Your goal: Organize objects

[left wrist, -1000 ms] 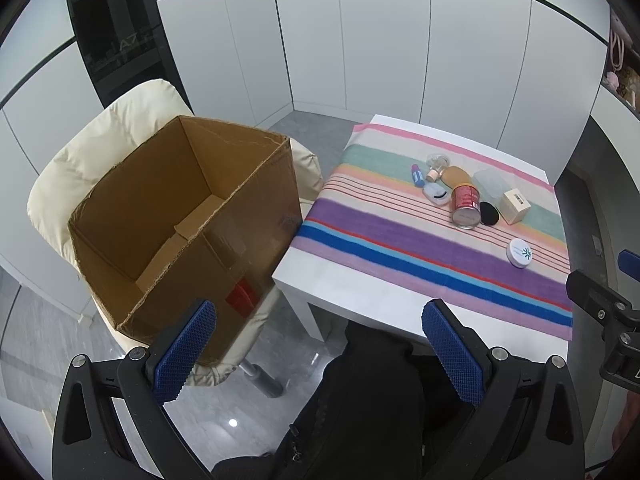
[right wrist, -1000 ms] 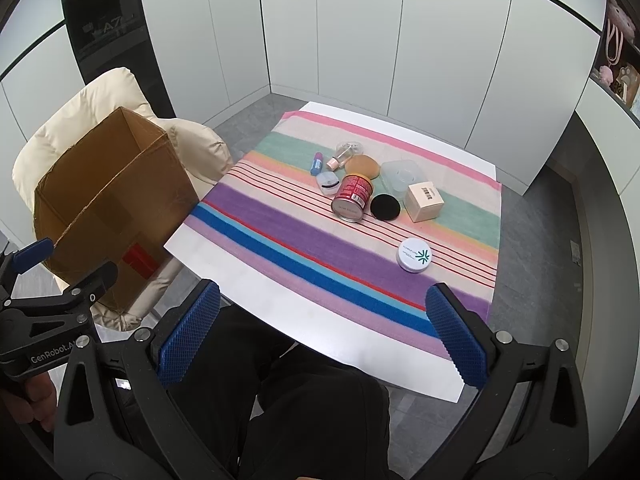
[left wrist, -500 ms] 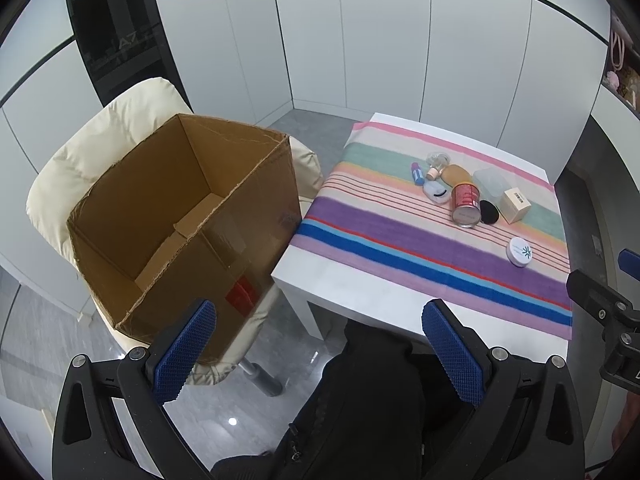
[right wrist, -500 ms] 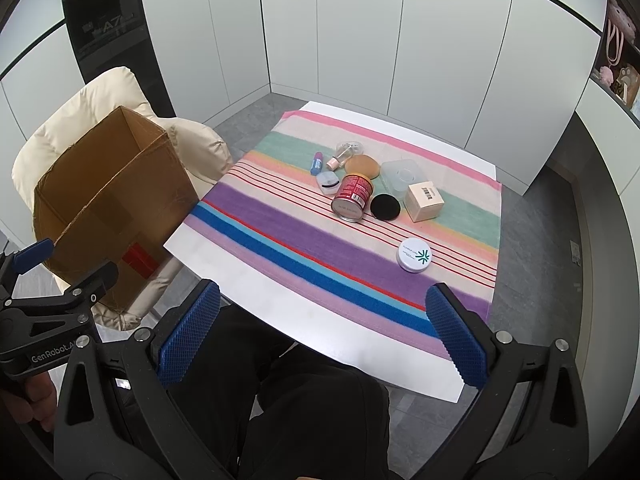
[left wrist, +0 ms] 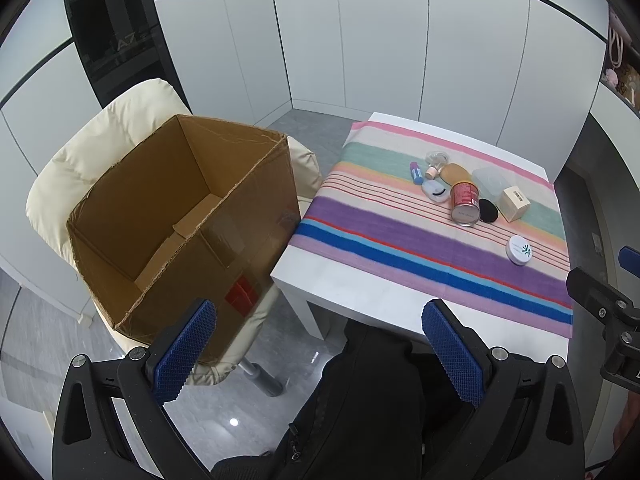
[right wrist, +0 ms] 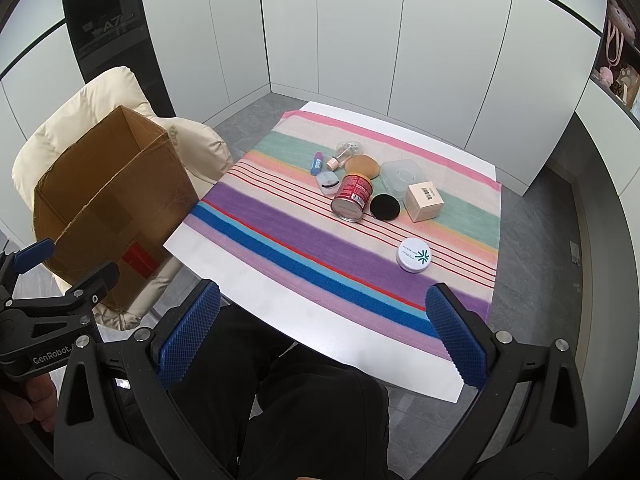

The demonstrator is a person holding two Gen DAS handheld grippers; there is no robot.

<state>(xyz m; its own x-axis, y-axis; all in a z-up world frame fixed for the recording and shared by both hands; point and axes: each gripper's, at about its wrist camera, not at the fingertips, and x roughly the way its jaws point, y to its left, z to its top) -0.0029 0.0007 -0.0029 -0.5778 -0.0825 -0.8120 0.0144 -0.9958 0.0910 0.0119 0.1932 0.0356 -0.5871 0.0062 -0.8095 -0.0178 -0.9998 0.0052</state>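
Observation:
Small items cluster on a striped cloth over a white table (right wrist: 248, 284): a red can (right wrist: 353, 197) on its side, a black round pad (right wrist: 385, 207), a cream box (right wrist: 425, 201), a white round jar (right wrist: 414, 255), a clear plastic case (right wrist: 402, 175), a tan sponge (right wrist: 362, 165), a blue tube (right wrist: 316, 163), a small bottle (right wrist: 342, 156). An empty cardboard box (left wrist: 180, 216) stands open on a cream chair. My left gripper (left wrist: 318, 354) and right gripper (right wrist: 322, 336) hover open, well short of the items, holding nothing.
The cream padded chair (left wrist: 100, 148) stands left of the table, touching the box. A person's dark-clothed legs (right wrist: 304, 412) sit below the near table edge. White cabinet walls ring the room; a shelf (right wrist: 618, 76) with trinkets is at right.

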